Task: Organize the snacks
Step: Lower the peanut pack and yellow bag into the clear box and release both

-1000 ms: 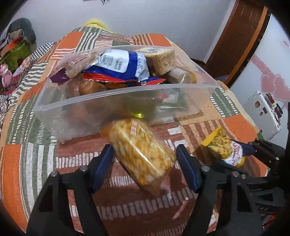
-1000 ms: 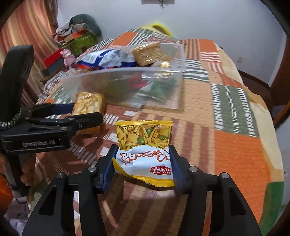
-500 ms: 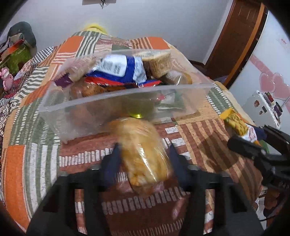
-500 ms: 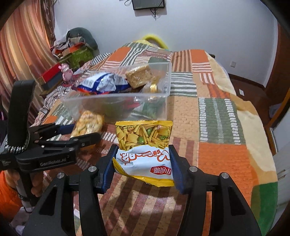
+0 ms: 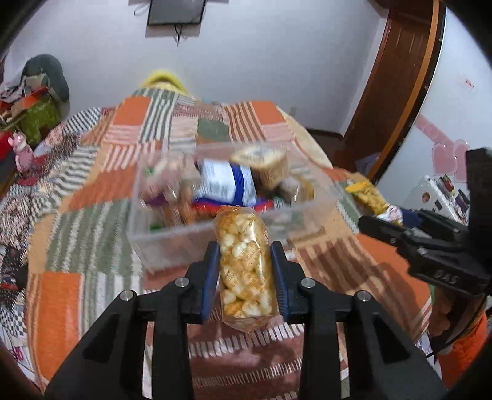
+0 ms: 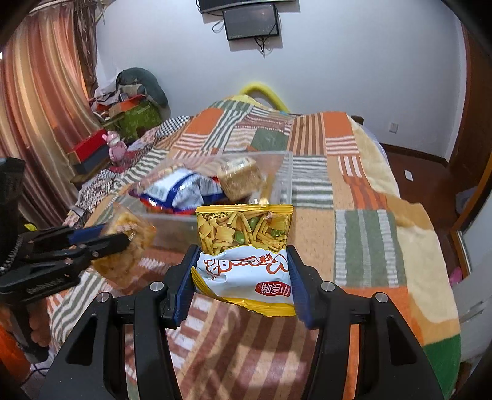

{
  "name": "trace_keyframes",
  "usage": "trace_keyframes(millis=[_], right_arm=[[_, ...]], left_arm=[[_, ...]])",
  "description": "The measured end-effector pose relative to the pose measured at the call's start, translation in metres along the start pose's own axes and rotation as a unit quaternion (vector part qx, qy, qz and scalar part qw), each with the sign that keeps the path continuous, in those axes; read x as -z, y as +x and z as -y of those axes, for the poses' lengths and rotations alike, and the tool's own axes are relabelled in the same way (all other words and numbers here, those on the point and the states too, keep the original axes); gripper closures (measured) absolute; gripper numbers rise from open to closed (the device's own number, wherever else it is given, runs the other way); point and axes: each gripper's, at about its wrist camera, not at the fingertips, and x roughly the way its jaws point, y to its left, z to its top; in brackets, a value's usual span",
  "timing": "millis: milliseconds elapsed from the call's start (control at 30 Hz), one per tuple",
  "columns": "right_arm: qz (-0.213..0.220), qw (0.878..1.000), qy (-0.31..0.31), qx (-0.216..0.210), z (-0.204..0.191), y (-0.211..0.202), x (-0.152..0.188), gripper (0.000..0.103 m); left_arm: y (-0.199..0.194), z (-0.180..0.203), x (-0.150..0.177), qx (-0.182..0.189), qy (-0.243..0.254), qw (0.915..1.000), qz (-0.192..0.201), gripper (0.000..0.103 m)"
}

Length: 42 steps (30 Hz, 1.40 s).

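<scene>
Over the bed (image 6: 363,215), both tools are loaded. Left tool (image 5: 245,270) is clamped on a clear pack of puffed corn snacks (image 5: 244,270), held lengthwise between the blue pads, clear of the quilt. Right tool (image 6: 243,277) is clamped on a yellow-and-white snack bag (image 6: 246,249), printed side up, top edge pointing toward the bin.

Clear plastic bin (image 6: 284,172) sits on the patchwork quilt ahead of both tools, open-topped and already holding several items: a blue-and-white bag (image 6: 181,190), a tan wrapped block (image 6: 241,177) on top, more packs underneath that are too blurred to identify. Corn pack's far end lines up just short of the bin's near wall in the left wrist view; contact can't be judged. Snack bag's top edge overlaps the bin's near wall in the right wrist view, same caveat.

Right tool shows at right of the left wrist view, left tool at left of the right wrist view, so the two are side by side. TV (image 6: 250,20) on the wall behind, curtain (image 6: 40,123) to the left.
</scene>
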Motion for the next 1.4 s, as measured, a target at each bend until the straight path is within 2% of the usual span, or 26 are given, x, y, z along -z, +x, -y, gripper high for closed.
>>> trace_keyframes(millis=[133, 300, 600, 867, 933, 1000, 1067, 1167, 1400], right_arm=[[0.014, 1.000, -0.001, -0.002, -0.002, 0.006, -0.016, 0.053], [0.027, 1.000, -0.003, -0.001, -0.006, 0.019, -0.037, 0.053], [0.008, 1.000, -0.025, -0.002, -0.019, 0.069, -0.056, 0.053], [-0.009, 0.998, -0.052, 0.024, -0.023, 0.094, -0.055, 0.051], [-0.019, 0.998, -0.046, 0.025, -0.019, 0.096, -0.053, 0.050], [-0.027, 0.999, -0.042, 0.020, -0.016, 0.094, -0.053, 0.043], [-0.021, 0.999, -0.038, 0.024, -0.014, 0.089, -0.052, 0.032], [-0.014, 0.999, -0.041, 0.027, -0.014, 0.079, -0.052, 0.031], [0.015, 0.999, -0.042, 0.025, -0.015, 0.040, -0.055, 0.031]], left_arm=[[-0.012, -0.006, -0.022, -0.007, 0.002, 0.9995, 0.030, 0.070], [-0.008, -0.017, -0.044, -0.018, -0.005, 0.9988, 0.045, 0.070], [0.038, -0.045, -0.062, -0.041, -0.019, 0.9986, 0.026, 0.070], [0.058, -0.054, -0.068, -0.037, -0.027, 0.9988, 0.018, 0.070], [0.062, -0.056, -0.068, -0.041, -0.029, 0.9987, 0.012, 0.068], [0.064, -0.058, -0.067, -0.044, -0.032, 0.9985, 0.011, 0.064], [0.063, -0.060, -0.065, -0.041, -0.034, 0.9986, 0.007, 0.054], [0.057, -0.060, -0.063, -0.037, -0.040, 0.9985, 0.007, 0.044], [0.013, -0.050, -0.062, -0.040, -0.034, 0.9978, 0.041, 0.043]])
